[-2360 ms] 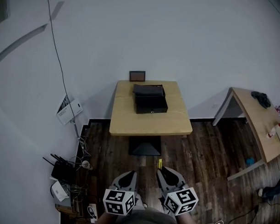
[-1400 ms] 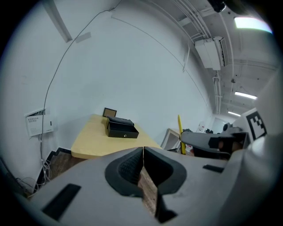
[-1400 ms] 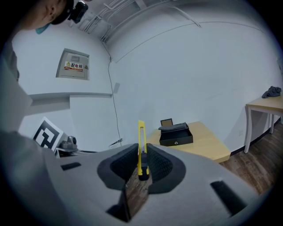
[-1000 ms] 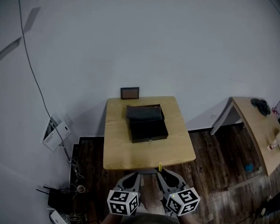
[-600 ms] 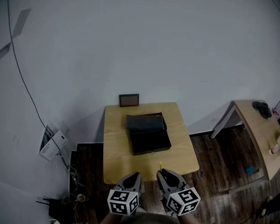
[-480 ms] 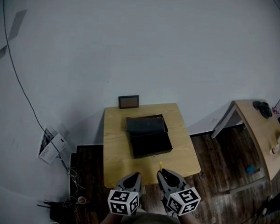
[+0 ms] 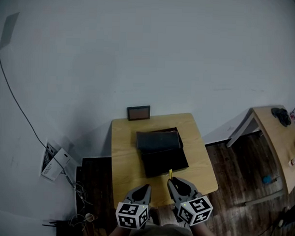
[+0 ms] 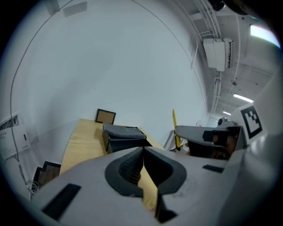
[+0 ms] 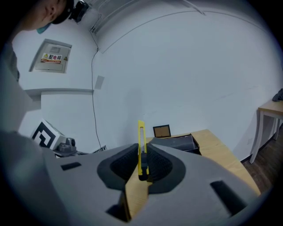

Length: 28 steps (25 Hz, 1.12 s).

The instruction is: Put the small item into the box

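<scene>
A black box (image 7: 162, 150) stands open on a small wooden table (image 7: 124, 153), its lid tipped back toward the wall; it also shows in the left gripper view (image 8: 121, 136) and the right gripper view (image 9: 177, 143). My right gripper (image 7: 171, 181) is shut on a thin yellow utility knife (image 7: 170, 174), which stands upright between the pads (image 9: 141, 148) and shows beside the left gripper too (image 8: 174, 128). My left gripper (image 7: 146, 187) is shut with nothing in it (image 8: 142, 155). Both hover at the table's near edge, short of the box.
A small framed picture (image 7: 138, 112) leans against the wall at the table's far edge. A second wooden table (image 7: 282, 144) stands at the right. A cable and a white unit (image 7: 54, 162) are on the wall at the left, over dark wooden flooring.
The table and box have drawn closer and now lie right in front of both grippers. The grippers keep their pose, and the yellow knife stays in the right one.
</scene>
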{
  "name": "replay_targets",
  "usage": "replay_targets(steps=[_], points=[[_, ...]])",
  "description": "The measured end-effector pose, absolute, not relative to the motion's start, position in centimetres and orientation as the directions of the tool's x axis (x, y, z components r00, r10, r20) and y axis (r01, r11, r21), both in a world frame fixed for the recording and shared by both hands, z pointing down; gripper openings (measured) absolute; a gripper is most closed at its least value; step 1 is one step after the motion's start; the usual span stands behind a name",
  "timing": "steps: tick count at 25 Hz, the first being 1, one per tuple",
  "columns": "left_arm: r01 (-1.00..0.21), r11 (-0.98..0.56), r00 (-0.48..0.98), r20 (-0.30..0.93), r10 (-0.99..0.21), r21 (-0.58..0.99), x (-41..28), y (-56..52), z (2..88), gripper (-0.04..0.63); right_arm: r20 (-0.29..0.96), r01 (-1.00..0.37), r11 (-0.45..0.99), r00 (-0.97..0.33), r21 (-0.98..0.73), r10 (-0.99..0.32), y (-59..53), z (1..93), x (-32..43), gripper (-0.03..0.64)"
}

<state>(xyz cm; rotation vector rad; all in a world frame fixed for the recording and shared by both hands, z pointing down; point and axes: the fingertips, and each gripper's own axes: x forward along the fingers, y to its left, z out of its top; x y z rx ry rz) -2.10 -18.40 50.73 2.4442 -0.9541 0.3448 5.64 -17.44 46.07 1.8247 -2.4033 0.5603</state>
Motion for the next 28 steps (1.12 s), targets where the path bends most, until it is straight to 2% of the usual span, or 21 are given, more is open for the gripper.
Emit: replay_targets(steps=[10, 28], points=[[-0.718, -0.594, 0.695, 0.420, -0.584, 0.362, -1.8, -20.7, 51.6, 0.003, 0.326, -0.944, 0.245, -0.309, -0.223, -0.893, -21.1, 47.3, 8.0, 0.048], [-0.803, -0.471, 0.596, 0.475, -0.647, 0.366, 2.5, -26.4, 52.9, 0.003, 0.476, -0.893, 0.406, -0.448, -0.195, -0.757, -29.9, 52.8, 11.5, 0.048]])
